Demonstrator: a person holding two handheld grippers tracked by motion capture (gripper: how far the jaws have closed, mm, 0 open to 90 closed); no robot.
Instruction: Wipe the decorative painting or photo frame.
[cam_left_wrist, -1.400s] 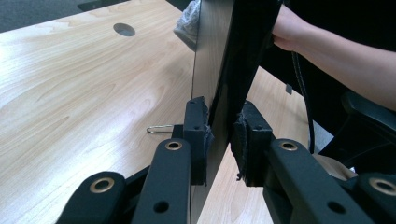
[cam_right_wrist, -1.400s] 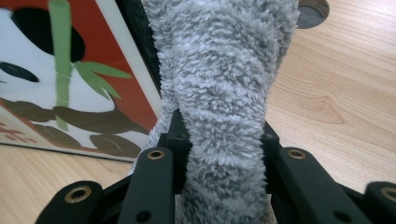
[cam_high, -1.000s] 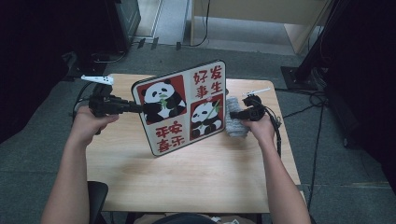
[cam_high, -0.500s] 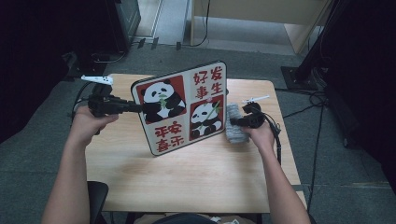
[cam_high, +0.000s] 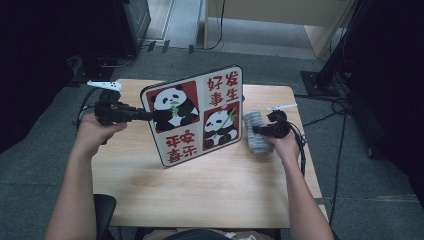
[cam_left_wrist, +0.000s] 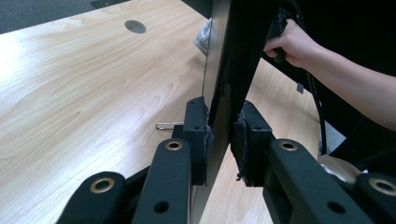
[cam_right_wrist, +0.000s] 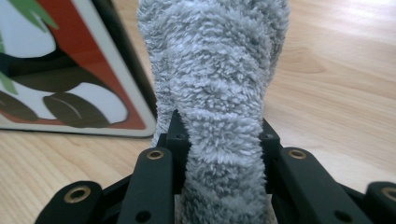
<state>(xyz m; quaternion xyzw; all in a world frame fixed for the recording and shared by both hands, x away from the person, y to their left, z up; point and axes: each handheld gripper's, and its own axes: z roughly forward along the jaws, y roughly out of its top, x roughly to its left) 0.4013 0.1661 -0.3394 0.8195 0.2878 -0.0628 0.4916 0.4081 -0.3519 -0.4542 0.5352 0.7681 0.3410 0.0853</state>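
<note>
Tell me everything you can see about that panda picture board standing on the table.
The panda board is a flat, rigid panel with rounded corners, a pale rim and a dark back. Its glossy-looking front has four squares: two red ones with pandas, two white ones with red Chinese characters. It stands tilted on its lower edge on the wooden table. The left gripper clamps its left edge. The grey fluffy cloth, held in the right gripper, sits beside its right edge.

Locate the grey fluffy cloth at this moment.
In the high view the grey fluffy cloth sits right of centre on the table, clamped in the right gripper, just right of the upright panda board that the left gripper holds.
</note>
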